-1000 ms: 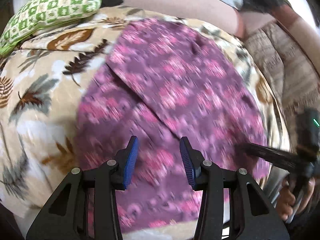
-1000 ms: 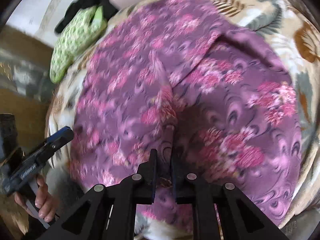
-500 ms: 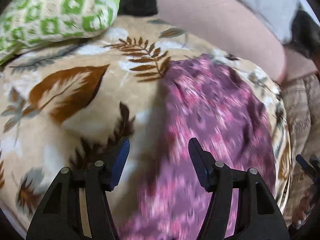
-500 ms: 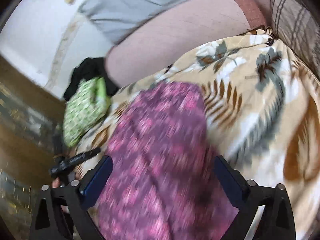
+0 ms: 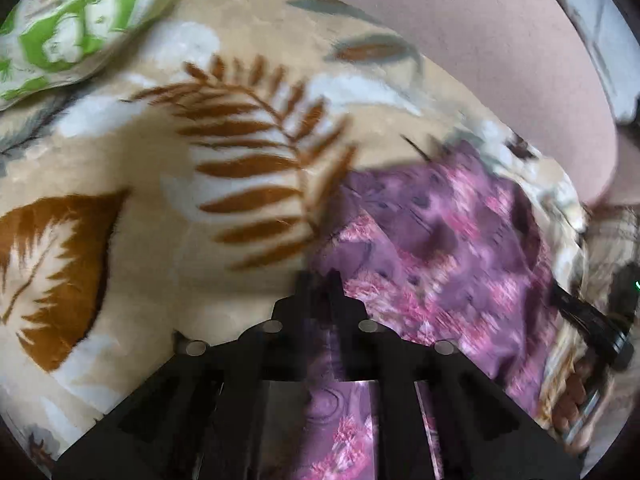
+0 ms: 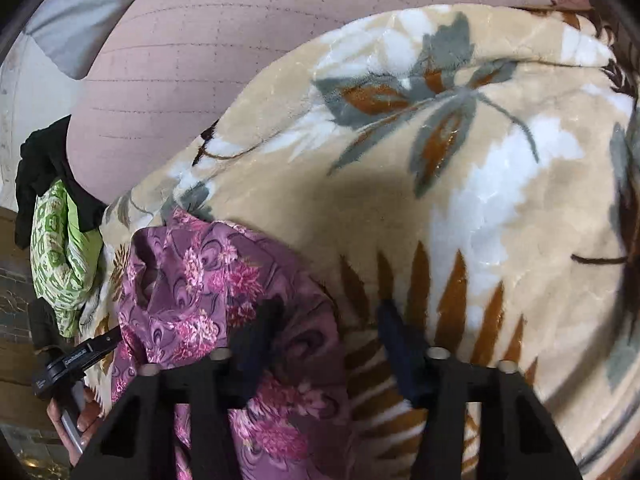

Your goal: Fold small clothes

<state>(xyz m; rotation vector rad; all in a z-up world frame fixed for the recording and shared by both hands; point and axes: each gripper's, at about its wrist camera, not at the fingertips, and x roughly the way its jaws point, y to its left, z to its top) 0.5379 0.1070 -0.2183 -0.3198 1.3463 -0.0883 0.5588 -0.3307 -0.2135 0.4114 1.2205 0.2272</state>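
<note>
A purple cloth with pink flowers (image 5: 460, 248) lies bunched on a beige leaf-print blanket (image 5: 180, 200). My left gripper (image 5: 322, 280) is shut on the cloth's left edge, with fabric running between the fingers toward the camera. In the right wrist view the cloth (image 6: 208, 280) lies at lower left. My right gripper (image 6: 328, 328) is open, its left finger over the cloth's right edge and its right finger over the blanket (image 6: 480, 200).
A green-and-white patterned pillow (image 5: 72, 28) lies at the blanket's far left, with a dark garment (image 6: 44, 176) beside it. A pink mattress (image 6: 240, 40) rises behind the blanket. The other hand-held gripper shows at each view's edge.
My left gripper has closed on the cloth's edge. My right gripper let go, opened wide and moved to the cloth's right edge. The cloth is now more bunched.
</note>
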